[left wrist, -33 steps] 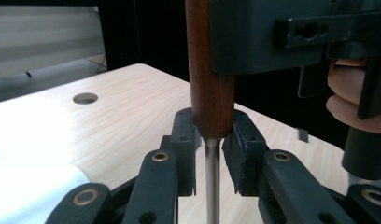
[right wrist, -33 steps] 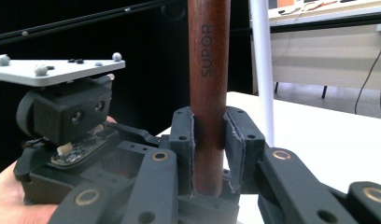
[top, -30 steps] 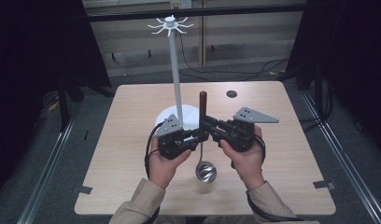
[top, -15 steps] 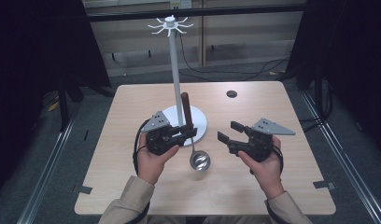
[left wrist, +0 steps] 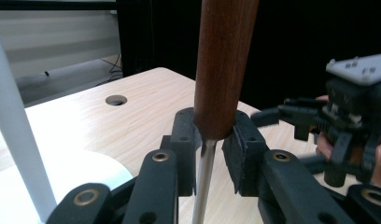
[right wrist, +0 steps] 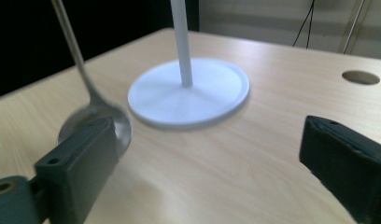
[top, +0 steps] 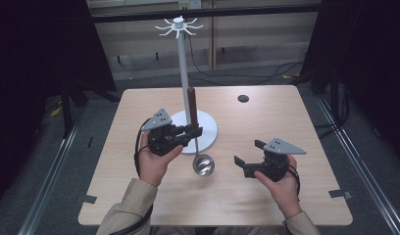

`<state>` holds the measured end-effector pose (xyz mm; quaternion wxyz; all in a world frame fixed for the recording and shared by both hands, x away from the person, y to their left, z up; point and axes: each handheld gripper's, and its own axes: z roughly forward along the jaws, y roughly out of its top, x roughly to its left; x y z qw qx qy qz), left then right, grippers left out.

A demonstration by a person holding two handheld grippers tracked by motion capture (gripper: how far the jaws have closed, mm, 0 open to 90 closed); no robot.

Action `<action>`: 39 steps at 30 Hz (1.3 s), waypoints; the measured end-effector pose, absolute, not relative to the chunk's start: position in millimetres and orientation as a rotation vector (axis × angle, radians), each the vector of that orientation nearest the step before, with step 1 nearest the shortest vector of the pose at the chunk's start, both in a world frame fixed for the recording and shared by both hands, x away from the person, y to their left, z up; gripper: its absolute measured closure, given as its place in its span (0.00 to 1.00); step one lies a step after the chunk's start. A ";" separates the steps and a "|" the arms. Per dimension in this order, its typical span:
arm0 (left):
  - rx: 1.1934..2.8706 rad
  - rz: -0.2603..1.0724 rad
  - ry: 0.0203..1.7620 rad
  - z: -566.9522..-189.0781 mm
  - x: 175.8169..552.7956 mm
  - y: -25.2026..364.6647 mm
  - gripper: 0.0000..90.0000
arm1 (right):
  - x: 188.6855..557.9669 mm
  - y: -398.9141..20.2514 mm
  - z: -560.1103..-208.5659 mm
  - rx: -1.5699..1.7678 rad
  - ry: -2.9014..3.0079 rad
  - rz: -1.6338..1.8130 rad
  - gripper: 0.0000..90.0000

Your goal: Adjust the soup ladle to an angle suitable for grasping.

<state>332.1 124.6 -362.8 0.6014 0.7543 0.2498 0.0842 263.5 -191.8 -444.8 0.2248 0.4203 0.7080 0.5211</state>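
Item: ladle (top: pixel 203 164), wooden handle upright, clamped at the handle's lower end by the left gripper (top: pixel 194 132), bowl hanging below it just above the surface (top: pixel 286 112). Right gripper (top: pixel 244 155) wide open, empty, off to the ladle's side. White hook stand (top: pixel 181 73) just behind the left gripper; hanging the ladle there, presumably the aim, not yet done

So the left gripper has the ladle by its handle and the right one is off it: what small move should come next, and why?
Probably raise the ladle toward the hooks atop the white stand. The left gripper is clamped at the foot of the wooden handle, bowl hanging low, while the right gripper sits open and apart.
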 end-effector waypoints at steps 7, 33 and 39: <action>1.734 0.191 0.571 -355.2 337.7 128.5 0.83 | 261.0 -192.7 -454.2 1.139 2.007 1.373 0.02; 1.721 0.219 0.535 -316.2 375.0 127.8 0.83 | 260.8 -199.0 -461.7 1.164 2.016 1.390 0.02; 1.687 0.217 0.545 -308.2 382.7 128.8 0.83 | 260.6 -200.0 -462.2 1.167 2.021 1.396 0.02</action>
